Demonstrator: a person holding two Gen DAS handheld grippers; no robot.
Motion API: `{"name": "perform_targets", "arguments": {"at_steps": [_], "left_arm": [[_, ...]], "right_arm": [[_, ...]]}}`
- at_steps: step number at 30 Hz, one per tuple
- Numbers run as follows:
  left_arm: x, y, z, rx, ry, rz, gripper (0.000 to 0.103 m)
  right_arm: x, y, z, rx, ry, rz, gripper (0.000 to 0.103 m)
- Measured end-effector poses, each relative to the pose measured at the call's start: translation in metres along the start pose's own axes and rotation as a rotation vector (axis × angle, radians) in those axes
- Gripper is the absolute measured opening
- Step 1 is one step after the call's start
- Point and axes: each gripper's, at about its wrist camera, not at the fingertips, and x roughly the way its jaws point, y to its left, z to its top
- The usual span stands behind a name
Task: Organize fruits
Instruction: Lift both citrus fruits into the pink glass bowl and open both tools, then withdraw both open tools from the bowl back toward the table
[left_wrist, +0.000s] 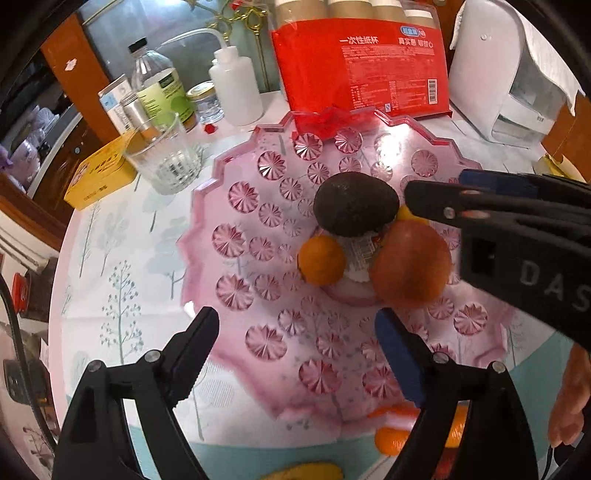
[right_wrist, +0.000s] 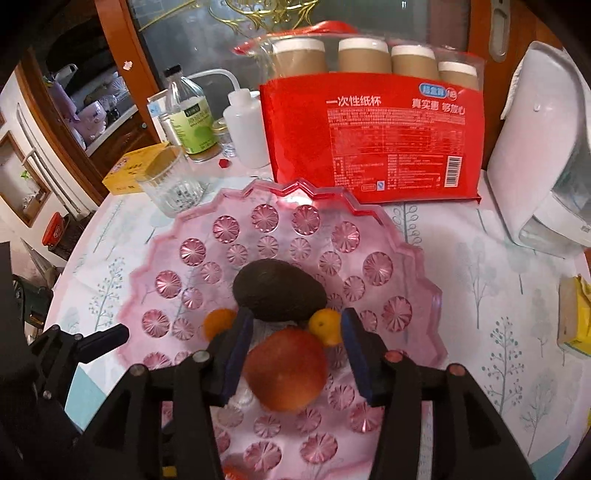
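Observation:
A pink cut-glass tray (left_wrist: 236, 206) (right_wrist: 391, 236) holds a dark avocado (left_wrist: 354, 208) (right_wrist: 279, 291), a small orange (left_wrist: 321, 260) (right_wrist: 218, 323), a small yellow citrus (right_wrist: 327, 326) and a red-orange round fruit (left_wrist: 410, 267) (right_wrist: 286, 371). My left gripper (left_wrist: 295, 325) hangs open over the tray's near part with nothing between its fingers. My right gripper (right_wrist: 295, 317) (left_wrist: 437, 186) hovers over the fruit pile. Its jaws are apart astride the red-orange fruit, and a gap shows on the right side, so the pads do not press it. One finger (right_wrist: 107, 338) of the left gripper shows at the left.
Behind the tray stand a glass tumbler (left_wrist: 162, 158), a yellow box (left_wrist: 98, 177), bottles (left_wrist: 159, 85), a squeeze bottle (left_wrist: 236, 88), a red pack of paper cups (right_wrist: 373, 140) and a white appliance (right_wrist: 535, 155). More orange fruit (left_wrist: 391, 441) lies in front of the tray.

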Motion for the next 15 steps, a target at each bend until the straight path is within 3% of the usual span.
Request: {"name": "perform_targets", "arguments": {"at_steps": [15], "left_arm": [[-0.089, 0.018, -0.045, -0.045, -0.075, 0.067, 0.085]], "right_arm": [[-0.088, 0.016, -0.029, -0.034, -0.081, 0.016, 0.05]]}}
